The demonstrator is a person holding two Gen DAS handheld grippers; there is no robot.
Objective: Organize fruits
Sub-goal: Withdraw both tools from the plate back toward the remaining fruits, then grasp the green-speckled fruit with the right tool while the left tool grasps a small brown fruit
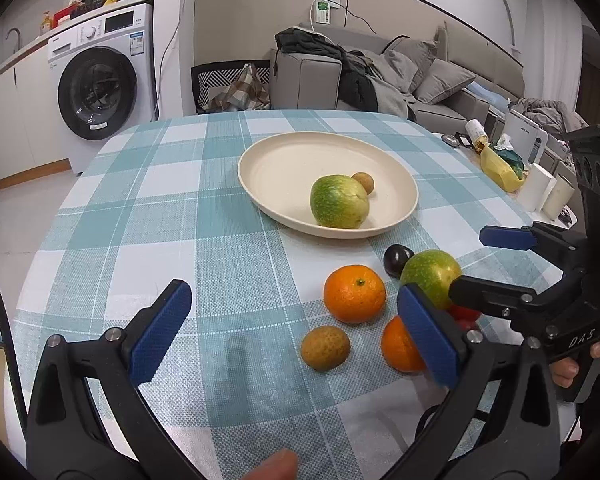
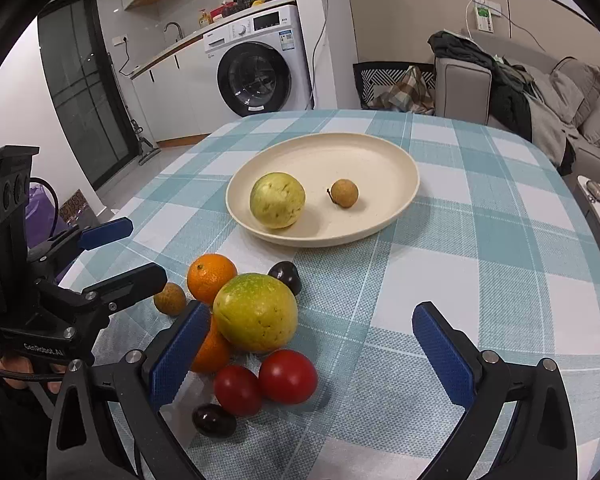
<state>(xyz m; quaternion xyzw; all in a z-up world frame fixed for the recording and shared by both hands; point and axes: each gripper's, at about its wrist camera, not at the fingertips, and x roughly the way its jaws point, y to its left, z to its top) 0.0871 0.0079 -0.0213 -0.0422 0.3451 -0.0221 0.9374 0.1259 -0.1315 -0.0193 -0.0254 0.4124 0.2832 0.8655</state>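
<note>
A cream plate (image 1: 284, 160) (image 2: 340, 152) on the checked tablecloth holds a green-yellow fruit (image 1: 338, 201) (image 2: 277, 199) and a small brown longan (image 1: 364, 182) (image 2: 343, 193). In front of it lie loose fruits: a green-yellow fruit (image 1: 430, 276) (image 2: 256, 312), two oranges (image 1: 354, 293) (image 2: 210, 278), a longan (image 1: 325, 347) (image 2: 170, 299), two red tomatoes (image 2: 287, 376), two dark plums (image 2: 286, 276). My left gripper (image 1: 296, 336) is open and empty over the longan. My right gripper (image 2: 312, 356) is open and empty around the tomatoes; it also shows in the left wrist view (image 1: 480, 258).
The round table's cloth (image 1: 180, 208) (image 2: 480, 240) drops off at its edges. Paper rolls and a yellow bag (image 1: 500, 168) stand at the right. A washing machine (image 1: 96, 84) and a sofa (image 1: 420, 76) are behind the table.
</note>
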